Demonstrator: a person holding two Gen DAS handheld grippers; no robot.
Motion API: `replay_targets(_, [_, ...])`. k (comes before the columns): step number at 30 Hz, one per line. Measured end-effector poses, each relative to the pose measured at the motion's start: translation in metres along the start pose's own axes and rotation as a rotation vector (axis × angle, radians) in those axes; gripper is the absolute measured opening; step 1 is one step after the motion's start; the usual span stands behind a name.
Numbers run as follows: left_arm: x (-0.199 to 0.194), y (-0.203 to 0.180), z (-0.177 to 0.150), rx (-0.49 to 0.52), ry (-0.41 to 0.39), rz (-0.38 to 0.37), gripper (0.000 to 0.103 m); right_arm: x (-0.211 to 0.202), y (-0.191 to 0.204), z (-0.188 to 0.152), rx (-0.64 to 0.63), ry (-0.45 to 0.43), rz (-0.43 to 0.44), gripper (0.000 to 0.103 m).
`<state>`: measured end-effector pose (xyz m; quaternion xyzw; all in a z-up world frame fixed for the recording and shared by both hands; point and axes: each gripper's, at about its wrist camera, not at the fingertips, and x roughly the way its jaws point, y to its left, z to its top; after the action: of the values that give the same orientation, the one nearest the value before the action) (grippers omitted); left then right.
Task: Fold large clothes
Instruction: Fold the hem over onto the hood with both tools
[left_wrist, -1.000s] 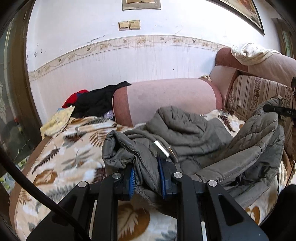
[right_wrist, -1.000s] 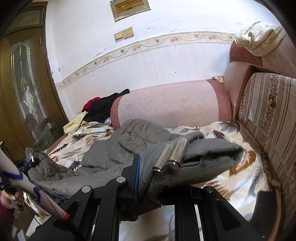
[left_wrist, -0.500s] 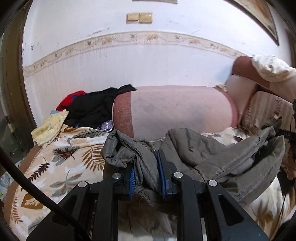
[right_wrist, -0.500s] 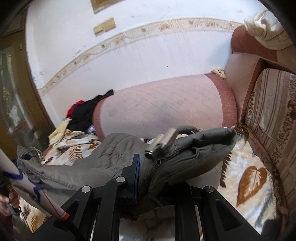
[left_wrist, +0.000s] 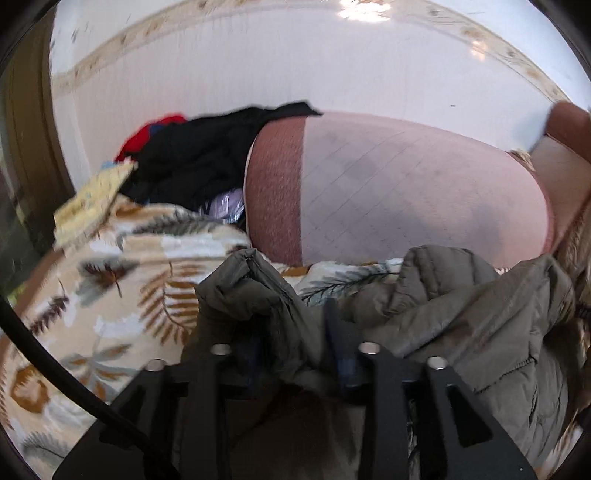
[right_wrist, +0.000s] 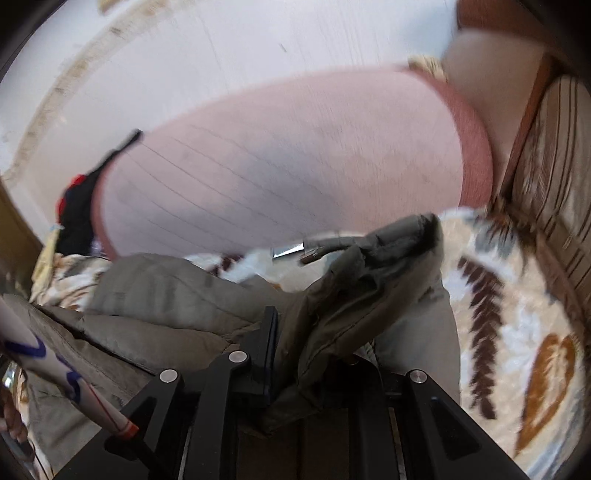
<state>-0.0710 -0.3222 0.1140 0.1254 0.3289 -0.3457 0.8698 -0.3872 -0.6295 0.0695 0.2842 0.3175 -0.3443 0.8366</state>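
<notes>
1. Pink bolster (left_wrist: 406, 192) looms larger than a second ago; both views have closed in on the sofa's (right_wrist: 517, 295) far end.
2. Left tool (left_wrist: 295, 343) is opening, jacket (left_wrist: 461, 321) fabric between its jaws.
3. Right tool (right_wrist: 306, 354) stays clamped on the jacket near the back corner.

The jacket (left_wrist: 461, 325) is olive quilted cloth, matt, with a faint sheen on its creases. Under it, the cover (left_wrist: 122, 295) is soft woven cloth printed with leaves, matt. Behind the jacket, the bolster (left_wrist: 406, 192) looks like smooth pink fabric with a rougher, reddish band at its end. By that band, the black heap (left_wrist: 199, 158) is dull cloth. At the jacket's far edge, the toggles (right_wrist: 314, 247) seem shiny metal, though blur hides detail. The gripper frames (left_wrist: 388, 406) are matt black plastic with bright metal screws.
</notes>
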Motion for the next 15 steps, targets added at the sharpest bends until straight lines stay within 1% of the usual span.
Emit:
replay_targets(1, [0.005, 0.003, 0.001, -0.011, 0.005, -0.008, 0.046, 0.012, -0.002, 0.000, 0.019, 0.020, -0.007, 0.016])
replay_targets(2, [0.007, 0.006, 0.002, -0.020, 0.006, -0.016, 0.049, 0.024, -0.005, -0.001, 0.034, 0.035, -0.012, 0.016])
replay_targets(4, [0.008, 0.014, 0.005, -0.052, 0.002, -0.053, 0.057, 0.036, -0.007, -0.002, 0.051, 0.061, -0.013, 0.017])
replay_targets(6, [-0.002, 0.026, 0.008, -0.092, -0.021, -0.086, 0.063, 0.042, -0.011, 0.001, 0.087, 0.089, -0.004, 0.017])
replay_targets(7, [-0.007, 0.031, 0.009, -0.108, -0.038, -0.083, 0.066, 0.043, -0.013, 0.002, 0.102, 0.102, 0.007, 0.018])
replay_targets(8, [-0.011, 0.036, 0.011, -0.122, -0.051, -0.068, 0.066, 0.043, -0.016, 0.005, 0.121, 0.116, 0.024, 0.019])
replay_targets(10, [-0.022, 0.047, 0.013, -0.147, -0.071, -0.052, 0.066, 0.036, -0.024, 0.010, 0.175, 0.137, 0.075, 0.024])
replay_targets(11, [-0.027, 0.050, 0.014, -0.149, -0.075, -0.038, 0.066, 0.033, -0.029, 0.013, 0.196, 0.146, 0.095, 0.027])
replay_targets(13, [-0.036, 0.055, 0.015, -0.148, -0.089, -0.036, 0.066, 0.022, -0.040, 0.016, 0.253, 0.153, 0.129, 0.033])
replay_targets(14, [-0.041, 0.055, 0.015, -0.146, -0.094, -0.035, 0.066, 0.012, -0.046, 0.018, 0.286, 0.143, 0.155, 0.039])
replay_targets(15, [-0.048, 0.054, 0.014, -0.141, -0.100, -0.041, 0.066, 0.003, -0.050, 0.020, 0.304, 0.134, 0.171, 0.047])
